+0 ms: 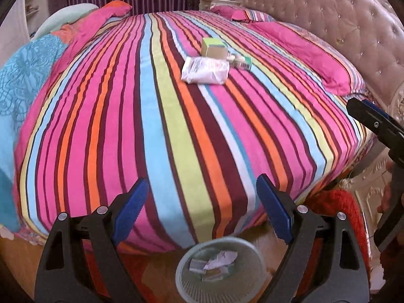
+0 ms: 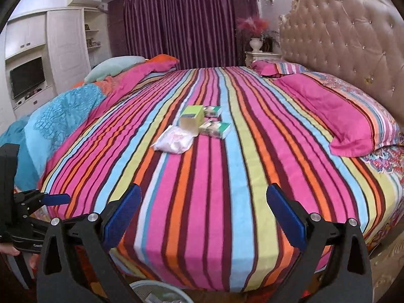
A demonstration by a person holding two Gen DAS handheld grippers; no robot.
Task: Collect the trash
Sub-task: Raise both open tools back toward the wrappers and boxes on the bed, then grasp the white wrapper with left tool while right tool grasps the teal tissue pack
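While spread wide, holding nothing: left gripper (image 1: 202, 207) above round mesh bin (image 1: 222, 275) beside striped bedspread (image 1: 151, 126); right gripper (image 2: 203, 217) too. Mid-bedspread: crinkly white packet (image 1: 205, 70), green box (image 1: 213, 48), small cartons (image 2: 215, 128).

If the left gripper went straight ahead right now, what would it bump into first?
Probably the striped bedspread: the left gripper hangs open over the bin, aimed across the bed. Depth is unclear.

- Bright, even daylight; colours saturated, shadows soft.
- Strong fisheye bending at edges, black corner vignettes.
- Slight motion blur on the bed (image 1: 176, 131) stripes and wastebasket (image 1: 219, 270).
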